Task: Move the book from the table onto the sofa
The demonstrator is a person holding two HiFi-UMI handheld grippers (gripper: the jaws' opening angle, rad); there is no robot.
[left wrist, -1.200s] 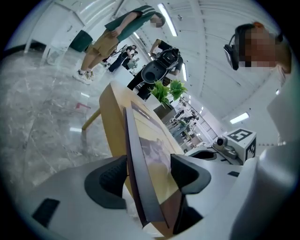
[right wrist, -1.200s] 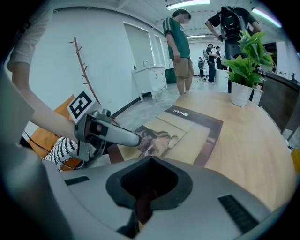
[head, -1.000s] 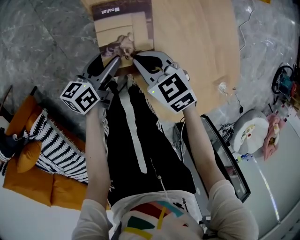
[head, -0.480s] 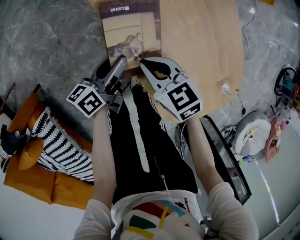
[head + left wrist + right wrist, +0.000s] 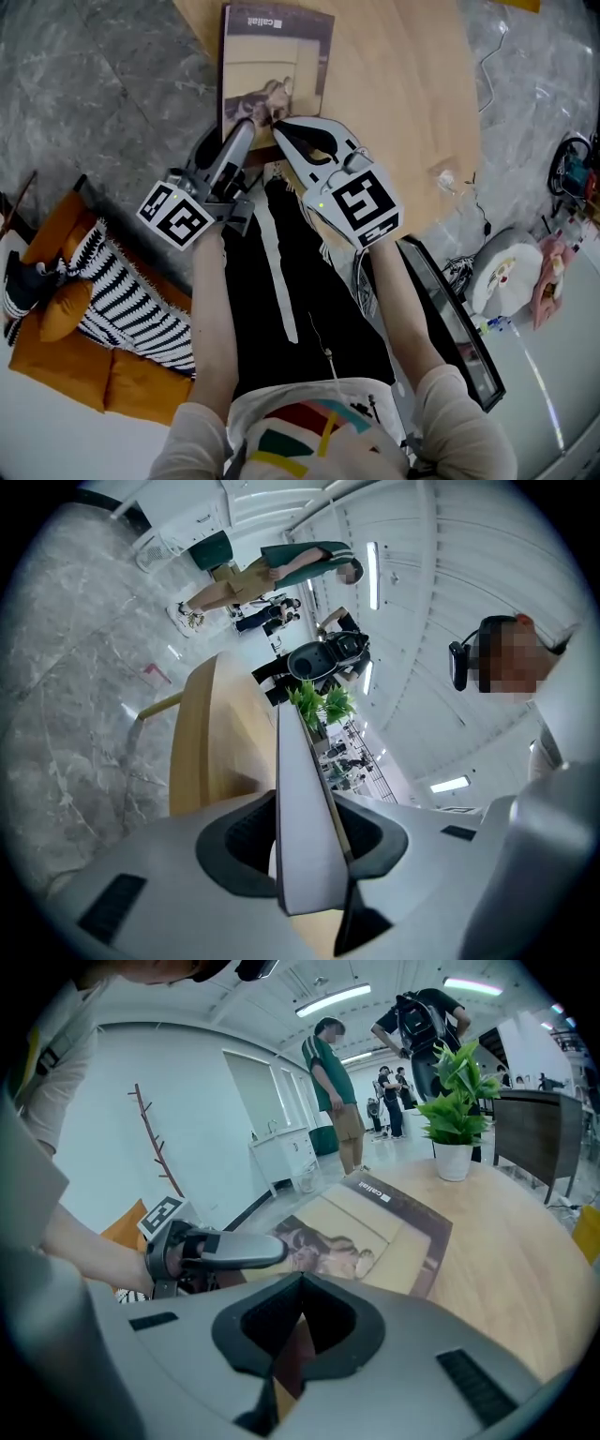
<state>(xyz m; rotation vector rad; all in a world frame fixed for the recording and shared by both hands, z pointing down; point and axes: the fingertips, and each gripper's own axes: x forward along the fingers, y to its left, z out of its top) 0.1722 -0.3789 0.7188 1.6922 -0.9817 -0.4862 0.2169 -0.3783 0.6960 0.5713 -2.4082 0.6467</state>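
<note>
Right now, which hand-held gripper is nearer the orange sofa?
The left hand-held gripper, whose jaws have just been closing onto the brown-covered paper book; the orange fabric sofa is on that side, the right hand-held gripper farther away.

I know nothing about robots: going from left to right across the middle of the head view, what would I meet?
Orange sofa → left gripper → right gripper → white round object → pink bundle.

The book point(image 5: 275, 70) shows a glossy paper cover, the table point(image 5: 403, 75) smooth pale wood, the floor point(image 5: 84, 94) polished grey veined stone, the sofa point(image 5: 131, 386) matt orange cloth under a striped fabric throw point(image 5: 131, 305).
</note>
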